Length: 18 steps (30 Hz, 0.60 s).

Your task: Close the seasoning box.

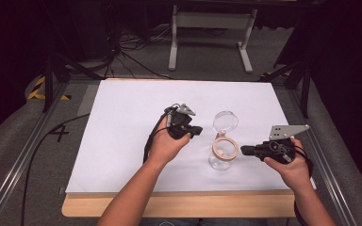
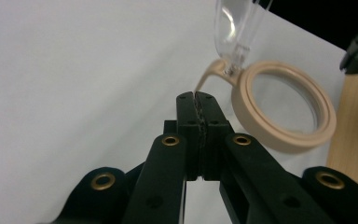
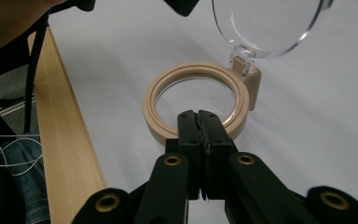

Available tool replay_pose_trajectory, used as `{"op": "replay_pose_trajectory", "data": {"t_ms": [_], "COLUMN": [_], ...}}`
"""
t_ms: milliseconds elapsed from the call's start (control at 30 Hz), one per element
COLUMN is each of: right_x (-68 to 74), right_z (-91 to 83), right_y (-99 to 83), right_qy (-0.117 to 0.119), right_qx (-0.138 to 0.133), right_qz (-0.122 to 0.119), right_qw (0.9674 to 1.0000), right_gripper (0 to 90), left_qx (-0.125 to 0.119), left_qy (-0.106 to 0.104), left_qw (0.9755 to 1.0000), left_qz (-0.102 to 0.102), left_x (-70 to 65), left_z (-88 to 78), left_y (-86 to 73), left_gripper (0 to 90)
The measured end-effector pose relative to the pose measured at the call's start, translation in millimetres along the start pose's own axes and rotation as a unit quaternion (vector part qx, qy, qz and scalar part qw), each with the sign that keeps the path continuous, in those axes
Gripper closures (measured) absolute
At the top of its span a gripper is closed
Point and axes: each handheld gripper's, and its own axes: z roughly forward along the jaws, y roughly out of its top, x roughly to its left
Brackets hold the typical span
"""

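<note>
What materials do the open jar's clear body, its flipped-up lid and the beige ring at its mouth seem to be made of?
The jar body looks like clear glass or hard plastic; the pictures leave it open. The lid is transparent with a moulded hinge tab, so probably plastic. The beige ring is opaque and matte, with smooth rounded edges: likely plastic or silicone.

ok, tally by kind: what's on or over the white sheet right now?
Clear jars with tan rim and flipped-open clear lid: 1
Handheld grippers: 2, left and right, both with jaws closed and holding nothing
Total: 3
</note>
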Motion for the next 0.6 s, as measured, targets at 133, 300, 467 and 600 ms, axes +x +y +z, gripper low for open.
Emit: {"op": "replay_pose_trajectory", "data": {"t_ms": [133,300,467,600], "right_x": [0.7,-1.0,-1.9,-3.2], "right_z": [4.3,8.0,9.9,11.4], "right_y": [5.2,10.6,14.5,16.8], "right_qy": [0.008,0.018,0.022,0.025], "right_qx": [-0.002,-0.008,-0.013,-0.016], "right_qz": [-0.006,-0.006,-0.005,-0.002], "right_qw": [1.0,0.9998,0.9997,0.9996], "right_gripper": [88.4,88.4,88.3,88.3], "left_qx": [-0.018,-0.041,-0.052,-0.054], "left_qy": [0.014,0.009,0.01,0.011], "left_qw": [0.9997,0.999,0.9985,0.9985], "left_qz": [-0.005,-0.015,-0.01,-0.003], "left_x": [3.2,10.1,8.6,5.4], "left_z": [3.3,9.0,15.6,18.3], "left_y": [13.2,29.6,38.3,42.5], "left_gripper": [89.5,89.5,88.6,88.7]}}
